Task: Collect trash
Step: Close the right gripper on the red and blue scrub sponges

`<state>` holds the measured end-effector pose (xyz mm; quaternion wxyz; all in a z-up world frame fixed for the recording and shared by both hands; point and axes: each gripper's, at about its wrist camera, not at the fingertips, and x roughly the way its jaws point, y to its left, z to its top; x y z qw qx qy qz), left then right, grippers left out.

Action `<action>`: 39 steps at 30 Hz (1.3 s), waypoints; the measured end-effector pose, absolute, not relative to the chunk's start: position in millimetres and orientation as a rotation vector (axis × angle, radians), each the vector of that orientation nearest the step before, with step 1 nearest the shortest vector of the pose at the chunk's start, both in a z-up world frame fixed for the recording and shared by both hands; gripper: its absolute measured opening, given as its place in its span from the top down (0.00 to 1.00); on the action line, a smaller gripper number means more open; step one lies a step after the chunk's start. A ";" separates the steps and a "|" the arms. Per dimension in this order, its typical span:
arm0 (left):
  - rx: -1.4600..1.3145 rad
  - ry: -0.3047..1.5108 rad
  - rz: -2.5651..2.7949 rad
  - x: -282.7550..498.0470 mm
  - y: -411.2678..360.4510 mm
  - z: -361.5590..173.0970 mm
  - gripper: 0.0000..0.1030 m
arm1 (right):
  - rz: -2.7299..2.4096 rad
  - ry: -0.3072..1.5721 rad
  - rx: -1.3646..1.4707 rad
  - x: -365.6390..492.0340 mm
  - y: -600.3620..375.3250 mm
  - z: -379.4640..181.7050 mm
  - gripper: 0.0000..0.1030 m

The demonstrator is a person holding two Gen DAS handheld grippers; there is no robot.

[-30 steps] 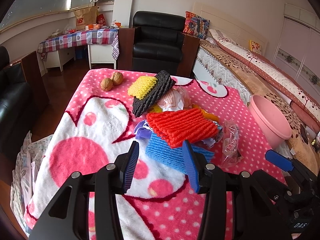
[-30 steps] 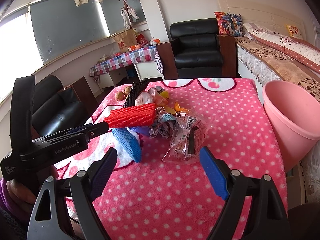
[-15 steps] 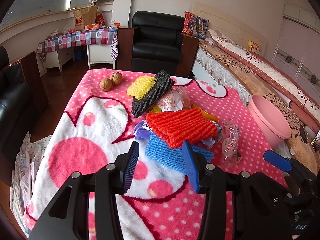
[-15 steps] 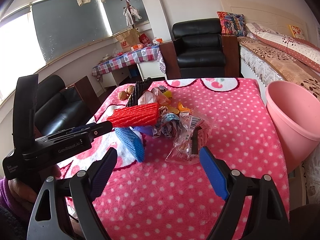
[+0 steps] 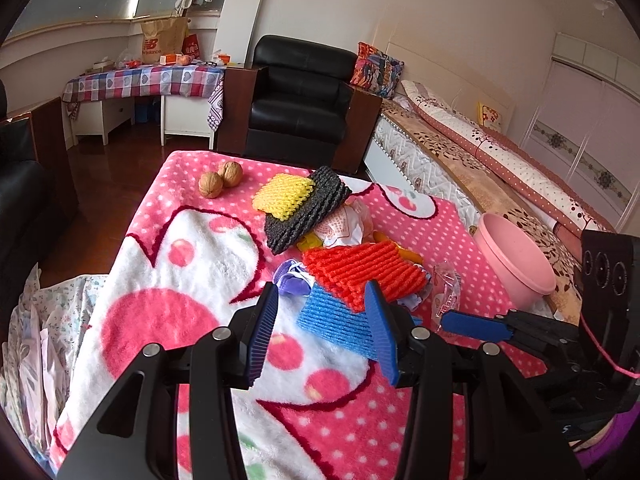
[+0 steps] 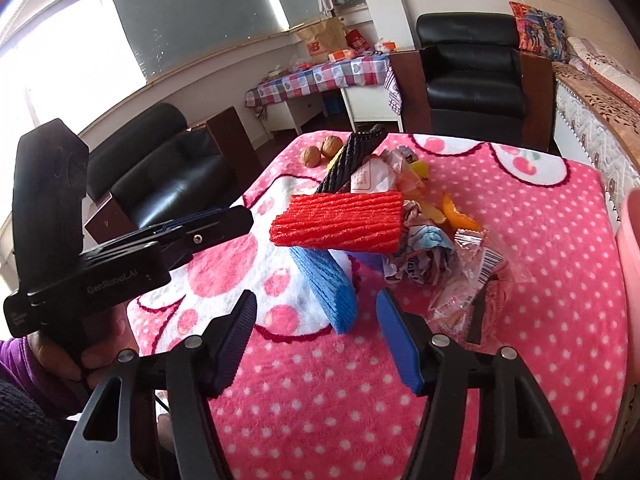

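Note:
A pile of trash lies mid-table: red foam net (image 5: 362, 270) (image 6: 340, 220) over blue foam net (image 5: 334, 320) (image 6: 326, 284), black foam net (image 5: 306, 210) (image 6: 352, 158) with yellow foam net (image 5: 284, 196), crumpled wrappers (image 6: 420, 244), a clear plastic wrapper (image 5: 448, 290) (image 6: 476, 280). A pink basin (image 5: 514, 264) (image 6: 630, 232) stands at the table's right. My left gripper (image 5: 322, 330) is open, empty, near the blue net. My right gripper (image 6: 316, 340) is open, empty, just before the blue net's near end.
Two walnuts (image 5: 220, 180) (image 6: 320, 152) lie at the far left of the pink blanket-covered table (image 5: 160, 300). A black armchair (image 5: 298, 96) stands behind the table, a bed (image 5: 500, 168) to the right, a black sofa (image 6: 160, 176) to the left.
My right gripper has swung left, from facing the clear wrapper to facing the blue net, and its jaws have narrowed. My left gripper has hardly moved.

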<state>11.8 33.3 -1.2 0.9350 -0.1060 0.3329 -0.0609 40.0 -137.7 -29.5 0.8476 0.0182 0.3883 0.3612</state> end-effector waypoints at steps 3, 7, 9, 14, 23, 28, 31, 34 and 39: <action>-0.230 0.695 -0.130 14.2 36.5 -3.7 0.56 | 0.753 0.840 0.014 49.4 -127.7 -37.2 0.44; -0.239 0.705 -0.142 17.2 37.1 -4.9 0.56 | 0.756 0.880 0.007 58.9 -119.1 -48.9 0.61; -0.239 0.707 -0.153 18.6 35.1 -4.3 0.56 | 0.769 0.893 0.015 60.1 -119.0 -52.9 0.75; -0.255 0.734 -0.179 27.3 27.8 -6.3 0.56 | 0.801 0.898 0.043 50.6 -128.9 -53.4 0.95; -0.252 0.824 -0.194 46.2 5.5 -21.3 0.56 | 0.792 0.906 0.073 40.8 -142.0 -57.4 0.95; -0.230 0.842 -0.185 53.9 -3.3 -24.6 0.56 | 0.794 0.894 0.083 36.8 -151.4 -54.5 0.95; -0.239 0.848 -0.170 61.2 -5.1 -25.3 0.56 | 0.785 0.887 0.099 34.8 -161.4 -52.4 0.95; -0.219 0.845 -0.199 68.7 -12.2 -24.1 0.56 | 0.770 0.884 0.120 34.8 -173.2 -51.6 0.95; -0.206 0.889 -0.253 82.3 -33.9 -31.1 0.56 | 0.735 0.887 0.148 36.6 -192.7 -54.0 0.95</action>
